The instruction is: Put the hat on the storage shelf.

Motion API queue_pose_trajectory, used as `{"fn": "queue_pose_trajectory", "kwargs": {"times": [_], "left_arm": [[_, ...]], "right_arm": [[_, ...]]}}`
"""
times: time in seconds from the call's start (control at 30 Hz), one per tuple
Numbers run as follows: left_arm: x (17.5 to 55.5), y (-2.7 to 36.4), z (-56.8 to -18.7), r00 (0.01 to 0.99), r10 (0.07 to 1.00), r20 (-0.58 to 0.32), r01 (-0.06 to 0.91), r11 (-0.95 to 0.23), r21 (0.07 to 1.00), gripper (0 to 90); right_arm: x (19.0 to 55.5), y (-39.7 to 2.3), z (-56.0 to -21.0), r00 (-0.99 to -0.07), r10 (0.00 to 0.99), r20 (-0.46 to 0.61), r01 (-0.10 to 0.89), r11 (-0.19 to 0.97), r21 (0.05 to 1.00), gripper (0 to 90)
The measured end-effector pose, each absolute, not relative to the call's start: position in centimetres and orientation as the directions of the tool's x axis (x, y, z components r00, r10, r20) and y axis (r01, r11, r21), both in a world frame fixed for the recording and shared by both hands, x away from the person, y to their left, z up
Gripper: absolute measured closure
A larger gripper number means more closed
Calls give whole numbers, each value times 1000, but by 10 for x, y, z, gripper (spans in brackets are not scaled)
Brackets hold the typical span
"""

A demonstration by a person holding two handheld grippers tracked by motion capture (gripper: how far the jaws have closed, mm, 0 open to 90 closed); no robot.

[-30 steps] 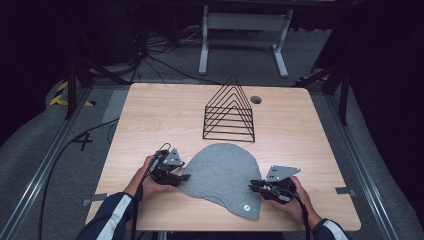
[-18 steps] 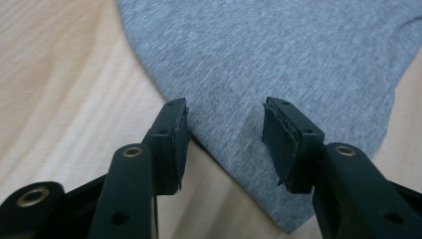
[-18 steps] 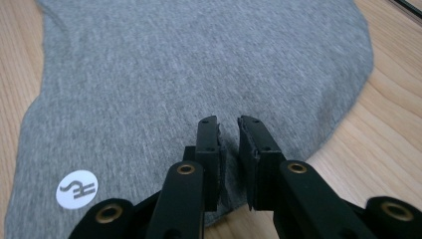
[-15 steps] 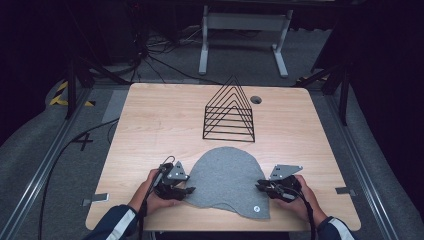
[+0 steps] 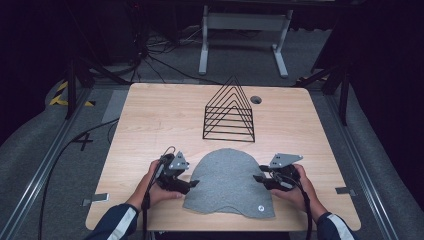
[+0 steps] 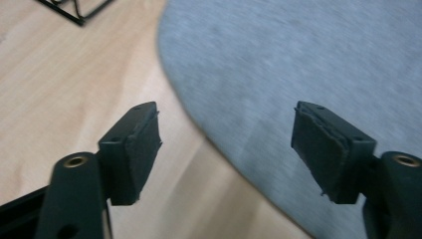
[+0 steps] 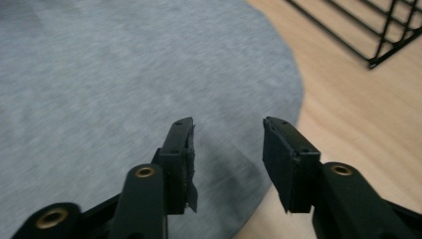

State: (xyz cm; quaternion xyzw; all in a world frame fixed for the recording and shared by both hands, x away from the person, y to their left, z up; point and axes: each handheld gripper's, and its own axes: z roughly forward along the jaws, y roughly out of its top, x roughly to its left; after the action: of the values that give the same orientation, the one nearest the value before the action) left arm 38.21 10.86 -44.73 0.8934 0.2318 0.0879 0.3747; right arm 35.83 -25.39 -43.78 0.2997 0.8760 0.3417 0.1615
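Grey beanie [image 5: 228, 181] lies flat btwn both open grippers, left [image 5: 192, 184] & right [image 5: 256, 178], each at a side edge, gripping nothing.

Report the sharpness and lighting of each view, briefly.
High view: wooden table evenly lit, surroundings dark. Left gripper view: grey fabric cap soft, smeared; left hand-held gripper sharper. Right gripper view: cloth blurred, black wire rack slightly soft.
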Motion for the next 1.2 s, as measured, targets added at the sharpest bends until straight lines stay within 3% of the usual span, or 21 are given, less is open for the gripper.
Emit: {"fn": "queue_pose_trajectory", "kwargs": {"times": [0.2,0.5,0.57,0.67,0.77,0.8,1.03,1.2], "left_arm": [[420,93,-460,873,487,-12,366,-639,676,258],[420,86,-469,866,500,-26,382,-625,681,252],[419,85,-470,862,507,-32,388,-617,685,255],[415,84,-466,869,494,-39,388,-630,672,365],[415,84,-465,875,482,-40,382,-637,669,402],[414,84,-465,876,479,-47,384,-637,669,486],[414,83,-463,876,480,-51,391,-644,658,560],[414,83,-462,882,467,-72,393,-641,660,671]], "right_arm": [[391,-249,-450,-725,681,-103,465,594,656,487],[398,-254,-457,-712,702,-9,517,533,670,434],[397,-253,-456,-717,697,-9,516,539,666,464],[395,-252,-456,-729,684,-6,508,547,666,543],[395,-251,-455,-734,679,-3,506,550,664,593],[394,-250,-455,-740,672,6,506,551,663,656],[392,-248,-455,-753,657,34,510,550,662,792],[390,-246,-455,-761,648,27,498,557,664,843]]}}
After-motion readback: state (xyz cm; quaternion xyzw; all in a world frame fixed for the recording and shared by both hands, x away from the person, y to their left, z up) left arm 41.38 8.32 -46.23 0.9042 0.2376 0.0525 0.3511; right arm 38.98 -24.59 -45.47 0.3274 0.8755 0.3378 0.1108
